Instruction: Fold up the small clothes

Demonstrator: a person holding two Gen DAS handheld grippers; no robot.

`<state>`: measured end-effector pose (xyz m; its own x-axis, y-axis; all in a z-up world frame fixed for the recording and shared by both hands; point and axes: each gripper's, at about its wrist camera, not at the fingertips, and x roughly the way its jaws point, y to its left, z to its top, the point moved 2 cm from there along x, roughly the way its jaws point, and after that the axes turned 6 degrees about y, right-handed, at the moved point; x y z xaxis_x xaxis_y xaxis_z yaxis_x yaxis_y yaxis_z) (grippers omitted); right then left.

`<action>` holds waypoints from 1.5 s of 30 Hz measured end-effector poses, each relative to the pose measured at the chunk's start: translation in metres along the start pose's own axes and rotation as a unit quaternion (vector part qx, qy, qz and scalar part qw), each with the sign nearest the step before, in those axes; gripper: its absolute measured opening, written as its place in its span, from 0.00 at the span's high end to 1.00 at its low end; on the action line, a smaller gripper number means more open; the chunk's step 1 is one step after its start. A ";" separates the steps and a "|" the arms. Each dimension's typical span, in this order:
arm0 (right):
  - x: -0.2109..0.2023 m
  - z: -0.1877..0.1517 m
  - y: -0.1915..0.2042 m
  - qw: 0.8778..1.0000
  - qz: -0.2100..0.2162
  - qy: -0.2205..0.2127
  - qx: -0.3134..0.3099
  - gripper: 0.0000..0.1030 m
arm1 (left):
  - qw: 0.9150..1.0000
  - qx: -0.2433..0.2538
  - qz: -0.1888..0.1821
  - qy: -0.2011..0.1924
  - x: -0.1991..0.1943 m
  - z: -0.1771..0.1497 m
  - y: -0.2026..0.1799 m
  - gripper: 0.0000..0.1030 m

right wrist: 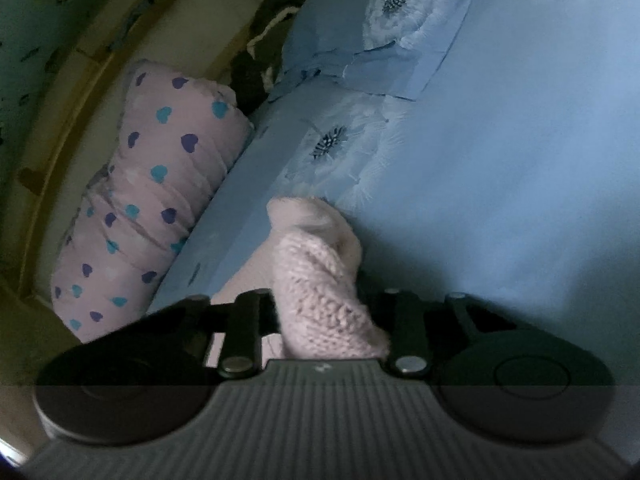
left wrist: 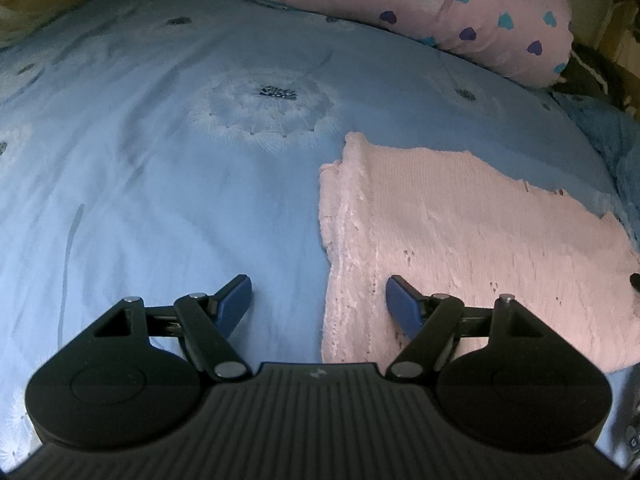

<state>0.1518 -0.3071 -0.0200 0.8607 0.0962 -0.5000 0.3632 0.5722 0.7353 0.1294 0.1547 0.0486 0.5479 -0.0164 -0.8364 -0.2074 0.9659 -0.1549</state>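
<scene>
The right gripper [right wrist: 320, 316] is clamped on a bunched fold of the pale pink knitted garment [right wrist: 320, 272]; its fingertips are buried in the knit and cannot be made out. The left gripper [left wrist: 319, 304] stands wide apart, holding nothing, straddling the garment's [left wrist: 460, 240] near left edge. The garment lies flat on the light blue dandelion-print bedsheet [left wrist: 160, 160], cut off at the frame's right edge, its long axis undeterminable. Beyond, at the sheet's far edge, lies a pink heart-print pillow [left wrist: 420, 8].

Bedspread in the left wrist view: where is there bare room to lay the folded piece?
Bare blue bedspread runs left of the pink knit garment, up to the heart-print pillow. The right side is crowded: garment, pillow, dark clutter at the edge. The right claw grips a bunched knit fold; the left claw is open.
</scene>
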 end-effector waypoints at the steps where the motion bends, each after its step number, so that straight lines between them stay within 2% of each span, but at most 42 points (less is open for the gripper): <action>1: -0.001 0.000 0.002 1.000 0.000 -0.001 -0.003 0.71 | 1.000 -0.003 0.000 0.000 0.000 0.001 0.001 0.24; 7: -0.009 0.000 0.023 0.999 0.016 -0.006 -0.036 0.73 | 1.000 -0.007 0.010 -0.010 -0.005 0.005 0.005 0.24; 14: -0.023 -0.007 0.073 0.994 0.063 -0.004 -0.091 0.74 | 1.000 -0.019 0.009 -0.010 -0.006 0.006 0.011 0.24; 19: -0.027 -0.024 0.118 0.986 0.102 0.009 -0.131 0.74 | 1.000 -0.021 0.009 -0.011 -0.008 0.006 0.014 0.24; 23: -0.024 -0.051 0.147 0.977 0.128 0.037 -0.169 0.74 | 1.000 -0.020 0.011 -0.012 -0.008 0.006 0.013 0.24; 27: -0.008 -0.089 0.162 0.965 0.123 0.066 -0.222 0.74 | 1.000 -0.011 0.020 -0.018 -0.010 0.005 0.013 0.24; 32: 0.015 -0.124 0.155 0.958 0.096 0.104 -0.250 0.75 | 0.999 -0.014 0.019 -0.022 -0.014 0.006 0.018 0.24; 35: 0.014 -0.129 0.156 0.954 0.093 0.099 -0.266 0.75 | 0.999 -0.022 0.019 -0.024 -0.016 0.008 0.023 0.24; 38: 0.013 -0.119 0.160 0.962 0.097 0.099 -0.234 0.74 | 0.999 -0.032 0.020 -0.028 -0.020 0.010 0.032 0.24; 40: 0.009 -0.114 0.171 0.964 0.105 0.083 -0.228 0.74 | 0.998 -0.041 0.021 -0.032 -0.024 0.011 0.040 0.24; 42: 0.000 -0.115 0.188 0.959 0.117 0.062 -0.250 0.74 | 0.998 -0.052 0.025 -0.036 -0.027 0.012 0.049 0.24; 45: -0.013 -0.135 0.211 0.936 0.145 0.049 -0.316 0.74 | 0.996 -0.072 0.028 -0.036 -0.029 0.013 0.062 0.24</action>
<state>0.1690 -0.0774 0.0803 0.8419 0.3790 -0.3841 -0.1911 0.8751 0.4446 0.1109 0.2188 0.0700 0.5872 0.0608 -0.8072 -0.3517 0.9173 -0.1867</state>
